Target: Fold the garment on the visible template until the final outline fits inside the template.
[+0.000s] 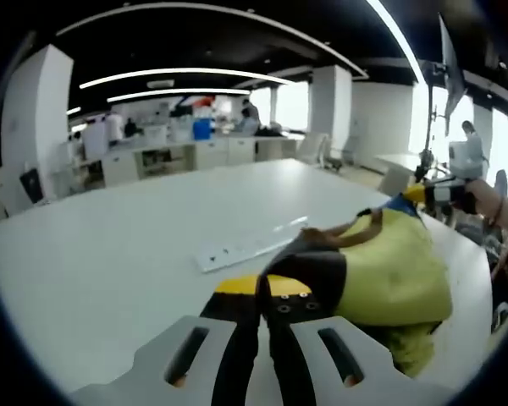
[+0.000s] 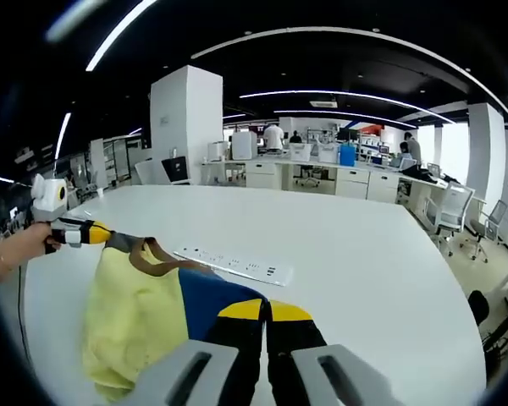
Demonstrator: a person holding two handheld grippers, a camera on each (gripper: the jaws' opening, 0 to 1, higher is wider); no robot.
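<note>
Clearly both tools have hold of the yellow garment (image 1: pixel 394 271), which hangs stretched between them above the white table (image 1: pixel 110 254). In the left gripper view, the left gripper (image 1: pixel 267 298) has its jaws pinched together on one dark-trimmed edge, while in the right gripper view the right gripper (image 2: pixel 265 313) is likewise clamped on the blue-and-yellow cloth. A white power strip (image 2: pixel 233 265) lies on the table just beyond the garment.
</note>
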